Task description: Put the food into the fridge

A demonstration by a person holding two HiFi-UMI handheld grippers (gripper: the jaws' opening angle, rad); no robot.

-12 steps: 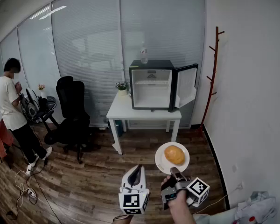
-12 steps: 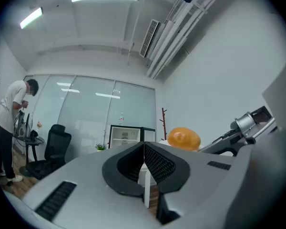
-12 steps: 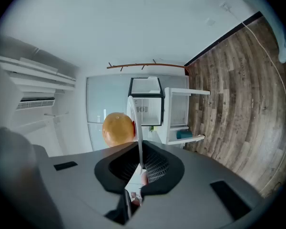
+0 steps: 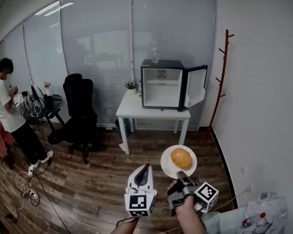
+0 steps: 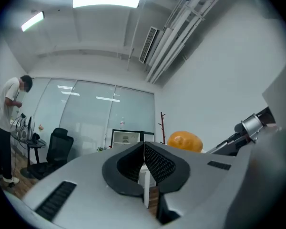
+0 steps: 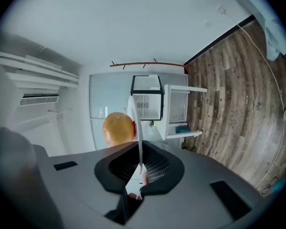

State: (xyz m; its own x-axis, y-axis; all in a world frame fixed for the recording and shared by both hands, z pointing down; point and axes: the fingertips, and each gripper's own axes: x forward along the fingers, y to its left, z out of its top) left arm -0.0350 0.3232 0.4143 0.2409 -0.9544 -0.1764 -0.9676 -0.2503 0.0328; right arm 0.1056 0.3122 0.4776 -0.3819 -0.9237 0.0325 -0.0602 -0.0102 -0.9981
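The left hand-held gripper (image 4: 144, 173) is seen clenched on nothing, just left of the load. The food (image 4: 181, 158), a round orange-yellow lump, lies loose at the middle of a white plate (image 4: 166, 167). It is judged light and liable to roll, the plate stiff, smooth and breakable, so level carriage is called for. The plate's near rim is pinched by the right hand-held gripper (image 4: 181, 175), the food just beyond its jaws. The open fridge (image 4: 162, 88) waits well ahead, on the surface's (image 4: 136, 112) right end
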